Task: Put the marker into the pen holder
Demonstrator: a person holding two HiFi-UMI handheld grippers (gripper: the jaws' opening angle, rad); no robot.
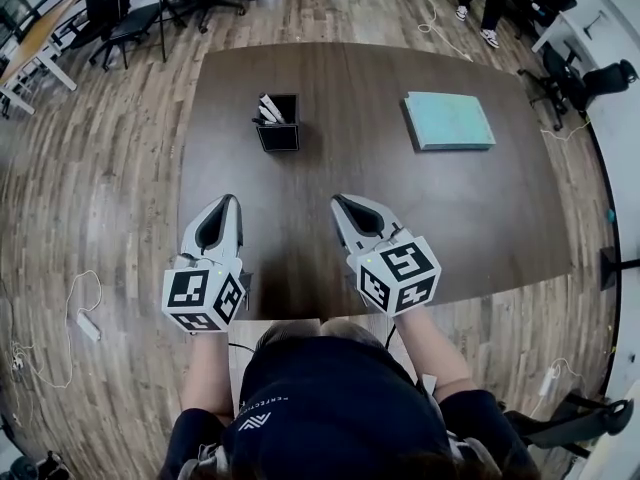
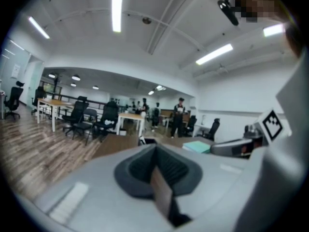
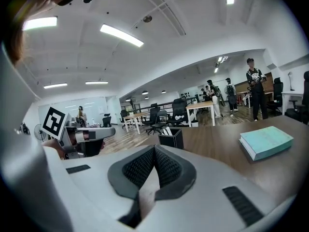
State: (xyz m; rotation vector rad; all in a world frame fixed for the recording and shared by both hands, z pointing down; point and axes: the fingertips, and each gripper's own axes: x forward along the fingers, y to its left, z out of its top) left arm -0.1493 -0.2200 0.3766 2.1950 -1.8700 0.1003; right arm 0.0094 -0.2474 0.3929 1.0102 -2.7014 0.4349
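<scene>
We hold the left gripper and the right gripper over the near part of the table. Each has its jaws pressed together on nothing. The pen holder stands well ahead, between their two lines of aim, and white markers stick out of it. We see no loose marker. Judgement: the placing looks done, or is not yet begun. Any next move calls for finding a marker first, then parting the jaws.

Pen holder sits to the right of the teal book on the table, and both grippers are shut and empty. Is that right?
Not quite: the head view shows the pen holder standing to the left of the teal book on the table. The left gripper and right gripper are indeed shut and empty.
</scene>
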